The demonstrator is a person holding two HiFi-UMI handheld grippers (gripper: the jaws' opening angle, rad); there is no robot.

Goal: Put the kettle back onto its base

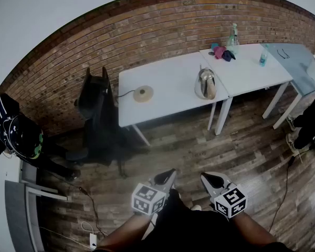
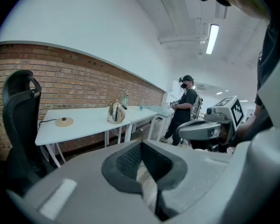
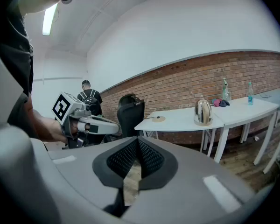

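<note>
A shiny metal kettle (image 1: 205, 83) stands on the right end of a white table (image 1: 168, 101), far ahead of me. Its round tan base (image 1: 143, 94) lies to the kettle's left on the same table, with a cord running off it. Both show small in the left gripper view, kettle (image 2: 116, 112) and base (image 2: 64, 122), and in the right gripper view, kettle (image 3: 203, 112) and base (image 3: 157, 119). My left gripper (image 1: 165, 178) and right gripper (image 1: 212, 180) hang side by side over the wooden floor, well short of the table. Both are shut with nothing between the jaws.
A black office chair (image 1: 97, 109) stands left of the table. A second white table (image 1: 247, 67) adjoins on the right, carrying bottles and a cloth. One person stands at the right edge (image 1: 312, 119). Cables trail over the floor (image 1: 89, 203).
</note>
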